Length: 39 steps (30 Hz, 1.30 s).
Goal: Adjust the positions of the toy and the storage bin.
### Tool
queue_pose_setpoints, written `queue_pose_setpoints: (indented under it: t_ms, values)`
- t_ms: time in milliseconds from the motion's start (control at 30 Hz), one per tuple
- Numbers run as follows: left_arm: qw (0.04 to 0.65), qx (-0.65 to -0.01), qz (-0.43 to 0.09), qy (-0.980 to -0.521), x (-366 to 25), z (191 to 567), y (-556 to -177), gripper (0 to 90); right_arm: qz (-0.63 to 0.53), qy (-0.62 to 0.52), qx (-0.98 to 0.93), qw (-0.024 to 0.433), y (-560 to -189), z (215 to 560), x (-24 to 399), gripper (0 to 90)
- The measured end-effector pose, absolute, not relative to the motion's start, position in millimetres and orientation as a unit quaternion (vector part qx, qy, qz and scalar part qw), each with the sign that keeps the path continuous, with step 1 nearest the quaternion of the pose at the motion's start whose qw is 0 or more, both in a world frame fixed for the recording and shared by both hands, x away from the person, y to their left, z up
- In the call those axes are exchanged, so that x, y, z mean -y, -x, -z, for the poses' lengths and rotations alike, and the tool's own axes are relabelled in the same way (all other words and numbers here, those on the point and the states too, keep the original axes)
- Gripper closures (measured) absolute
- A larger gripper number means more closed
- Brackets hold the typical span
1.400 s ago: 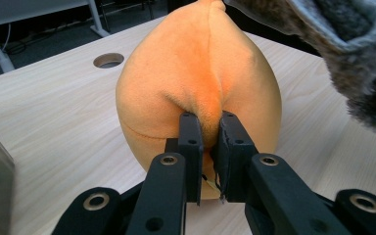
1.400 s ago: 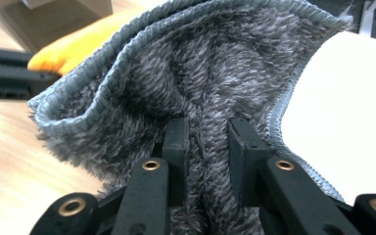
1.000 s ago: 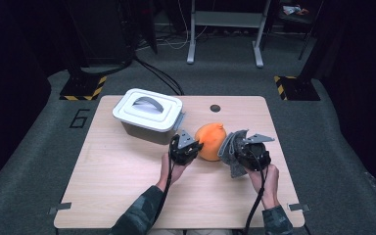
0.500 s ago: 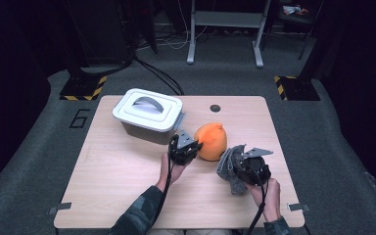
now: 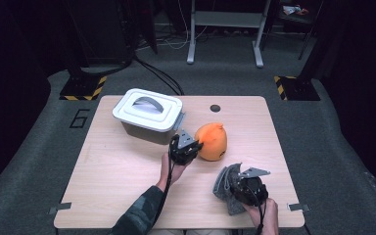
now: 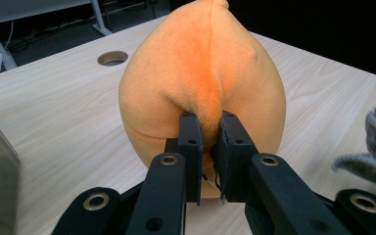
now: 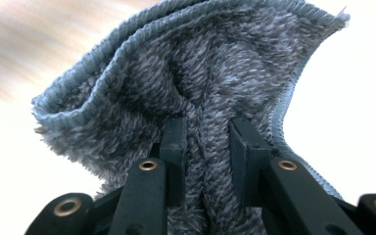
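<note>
My left hand-held gripper (image 5: 192, 145) is clamped on a pinch of the orange plush (image 5: 212, 141), which sits mid-table just right of the white lidded box (image 5: 148, 113). My right hand-held gripper (image 5: 236, 182) is at the near right of the table (image 5: 107, 176), jaws closed on a fold of the grey fuzzy cloth (image 7: 196, 88).
</note>
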<state>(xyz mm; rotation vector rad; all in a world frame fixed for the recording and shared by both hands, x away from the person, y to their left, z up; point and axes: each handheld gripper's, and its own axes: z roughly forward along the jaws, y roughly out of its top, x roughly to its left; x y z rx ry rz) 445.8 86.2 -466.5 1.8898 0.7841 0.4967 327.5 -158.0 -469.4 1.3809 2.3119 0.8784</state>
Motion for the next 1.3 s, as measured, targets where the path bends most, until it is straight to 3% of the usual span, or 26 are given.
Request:
queue_pose_setpoints:
  t_ms: [367,467,700,833,1033,1300]
  values:
    - [0.496,-0.324,-0.204,-0.779,-87,467,-446,81.8,-0.294,-0.48,-0.813,0.147,-308,482,149,68.4]
    - [0.496,-0.323,-0.203,-0.78,-87,467,-446,81.8,-0.284,-0.47,-0.823,0.145,-307,490,146,60.2]
    - [0.496,-0.324,-0.203,-0.78,-87,467,-446,81.8,-0.312,-0.462,-0.816,0.152,-304,484,151,25.3]
    - [0.494,-0.321,-0.206,-0.781,-87,467,-446,82.0,-0.331,-0.457,-0.809,0.163,-305,474,164,14.4]
    - [0.494,-0.32,-0.208,-0.781,-87,467,-446,82.7,-0.341,-0.477,-0.786,0.194,-321,473,190,12.0]
    - [0.498,-0.321,-0.213,-0.777,-88,466,-447,83.3,-0.314,-0.548,-0.741,0.229,-380,501,249,6.7]
